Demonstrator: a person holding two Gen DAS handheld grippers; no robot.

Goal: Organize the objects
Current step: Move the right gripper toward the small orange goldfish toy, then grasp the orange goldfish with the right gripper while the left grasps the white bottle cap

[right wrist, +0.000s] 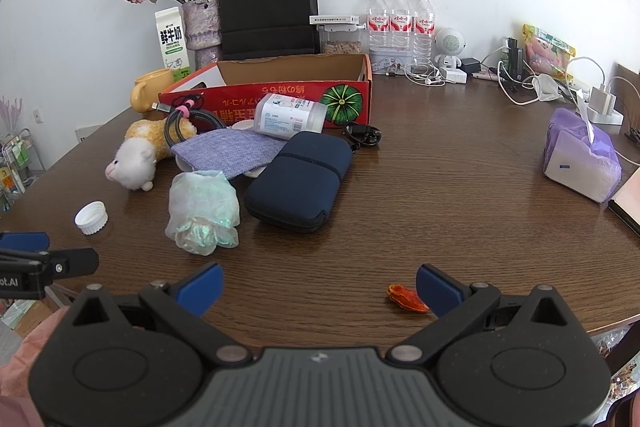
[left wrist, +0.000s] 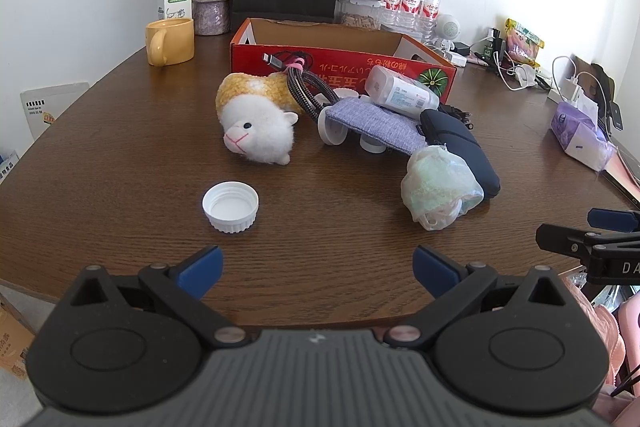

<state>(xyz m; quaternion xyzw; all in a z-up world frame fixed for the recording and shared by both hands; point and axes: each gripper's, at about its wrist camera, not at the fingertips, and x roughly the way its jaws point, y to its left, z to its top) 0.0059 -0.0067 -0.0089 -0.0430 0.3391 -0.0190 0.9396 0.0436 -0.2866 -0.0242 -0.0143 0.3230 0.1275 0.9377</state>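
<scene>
Left view: the left claw (left wrist: 318,269) gapes wide and empty, the cap (left wrist: 230,201) just ahead-left; a skewed pinch could flick it away. Right view: the right claw (right wrist: 319,287) gapes wide too, the crumpled bag (right wrist: 202,211) ahead-left, likely to slip and sag

I get bright, even daylight in both feeds — soft shadows, mild sheen on the table (right wrist: 440,187), sharp focus, fisheye bending and dark corners

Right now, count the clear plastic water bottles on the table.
3: clear plastic water bottles with red labels stand side by side against the back wall: left, middle, right. Others may be hidden.
</scene>
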